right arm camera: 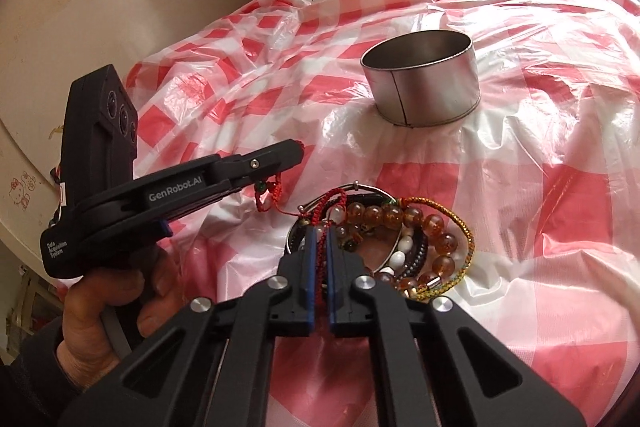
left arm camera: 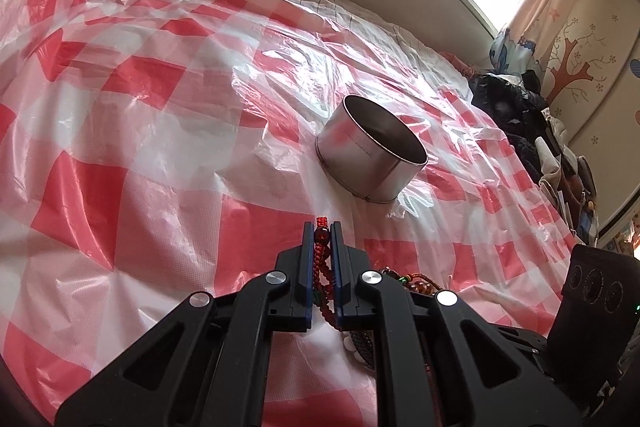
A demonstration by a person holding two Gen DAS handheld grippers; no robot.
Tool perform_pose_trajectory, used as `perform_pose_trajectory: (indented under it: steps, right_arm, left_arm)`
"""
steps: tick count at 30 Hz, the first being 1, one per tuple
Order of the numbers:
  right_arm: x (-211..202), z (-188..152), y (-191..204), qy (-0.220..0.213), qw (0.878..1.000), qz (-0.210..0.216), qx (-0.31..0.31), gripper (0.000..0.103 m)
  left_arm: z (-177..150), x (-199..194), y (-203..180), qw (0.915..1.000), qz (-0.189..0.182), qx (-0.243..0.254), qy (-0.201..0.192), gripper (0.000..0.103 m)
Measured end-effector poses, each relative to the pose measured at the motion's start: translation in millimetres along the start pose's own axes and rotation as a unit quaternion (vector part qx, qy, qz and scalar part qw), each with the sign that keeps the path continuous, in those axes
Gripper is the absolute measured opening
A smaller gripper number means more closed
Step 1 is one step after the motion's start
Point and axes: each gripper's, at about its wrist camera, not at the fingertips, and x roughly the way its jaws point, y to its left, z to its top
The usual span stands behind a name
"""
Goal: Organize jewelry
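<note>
A heap of bracelets point(right arm camera: 400, 239) lies on the red-and-white checked plastic sheet point(right arm camera: 520, 187): amber beads, white beads, dark cords and a gold-and-green braid. My right gripper point(right arm camera: 320, 233) is shut on a red cord bracelet point(right arm camera: 320, 259) at the heap's left edge. My left gripper point(left arm camera: 322, 227) is shut on a red braided bracelet point(left arm camera: 321, 251) with dark red beads. In the right wrist view the left gripper point(right arm camera: 298, 149) is just left of the heap, with a green bead and a red string trailing from it to the heap. An open round metal tin point(left arm camera: 372, 151) point(right arm camera: 424, 79) stands beyond both grippers.
The sheet covers a bed and is wrinkled and glossy. A hand point(right arm camera: 120, 299) holds the left gripper's grip. The right gripper's camera housing point(left arm camera: 592, 291) shows at the lower right. Dark clothes point(left arm camera: 516, 115) pile up at the bed's right edge, under a window and curtains.
</note>
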Motion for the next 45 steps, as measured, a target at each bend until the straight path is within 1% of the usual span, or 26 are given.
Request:
perform_pose_trajectory:
  steps: [2,7,10,14,18,23,28,36,42,45]
  right_arm:
    - [-4,1,0,-0.01,1.0,0.001,0.0,0.002]
    - [-22,4,-7,-0.048,0.998,0.023,0.021,0.002]
    - [-31,7,-13,-0.065,0.997,0.029,0.032,0.002]
    - [-42,10,-18,-0.087,0.994,0.045,0.048,0.002]
    - [-57,13,-20,-0.116,0.991,0.053,0.05,0.002]
    - [-65,15,-24,-0.128,0.988,0.056,0.061,0.002]
    - [-73,21,-29,-0.14,0.985,0.064,0.072,0.003]
    - [-81,47,-34,-0.157,0.984,0.055,0.064,0.003]
    - [-76,74,-45,-0.166,0.983,0.044,0.062,0.003]
    - [-67,92,-51,-0.167,0.983,0.037,0.059,0.003]
  left_arm:
    - [-1,0,0,1.0,0.0,0.001,-0.001,0.007]
    - [-1,-2,-1,1.0,0.001,0.005,-0.003,0.007]
    - [0,-6,-6,0.9999,0.003,0.012,-0.007,0.007]
    - [3,-15,-18,0.9993,0.007,0.033,-0.017,0.007]
    - [6,-24,-36,0.9973,0.013,0.067,-0.028,0.007]
    - [8,-31,-54,0.9947,0.017,0.094,-0.037,0.007]
    - [16,-32,-63,0.9941,0.013,0.1,-0.039,0.007]
    - [44,-19,-86,0.9935,-0.009,0.102,-0.049,0.007]
    - [71,6,-101,0.9938,-0.024,0.093,-0.056,0.007]
    - [87,25,-99,0.9946,-0.027,0.079,-0.061,0.007]
